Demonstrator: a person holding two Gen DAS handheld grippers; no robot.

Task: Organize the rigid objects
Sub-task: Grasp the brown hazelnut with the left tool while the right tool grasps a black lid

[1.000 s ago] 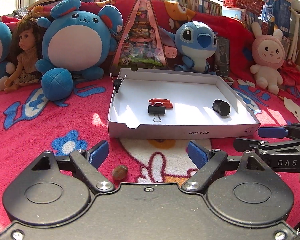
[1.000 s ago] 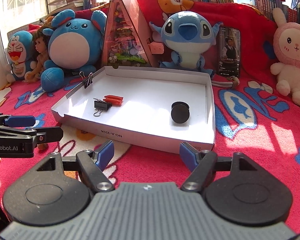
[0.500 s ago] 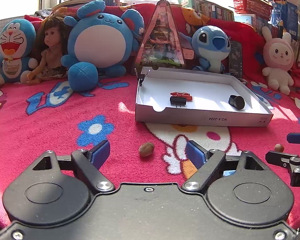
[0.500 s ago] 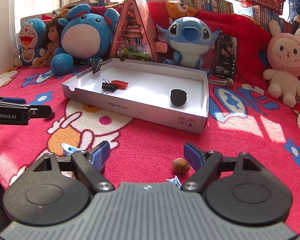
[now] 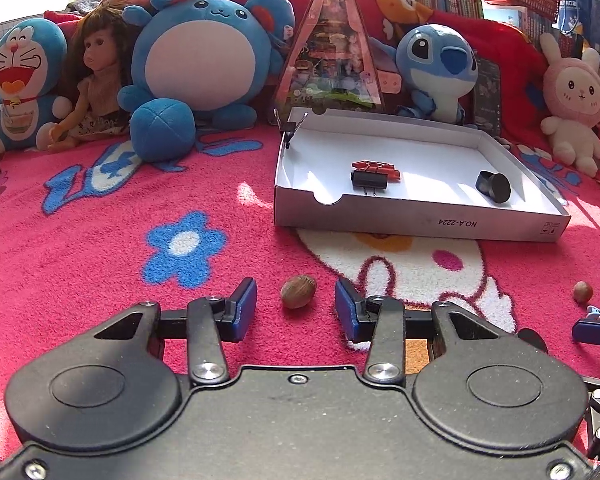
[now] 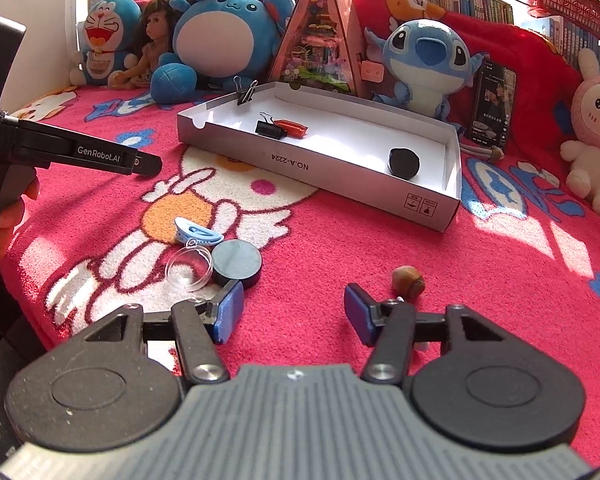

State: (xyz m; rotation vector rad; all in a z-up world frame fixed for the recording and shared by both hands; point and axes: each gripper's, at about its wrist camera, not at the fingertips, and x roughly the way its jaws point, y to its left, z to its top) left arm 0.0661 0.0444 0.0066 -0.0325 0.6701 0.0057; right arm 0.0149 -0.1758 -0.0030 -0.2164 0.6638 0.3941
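Pink fleece blanket (image 5: 100, 240) — plush toys (image 5: 204, 52) behind

Left gripper (image 5: 296, 310): black body, silver screws, blue-padded fingers (image 5: 244, 308). Right gripper (image 6: 294, 312): grey ribbed body, black round housings, blue fingers (image 6: 230, 312). White "GenRobot.AI" lettering on left gripper's side.
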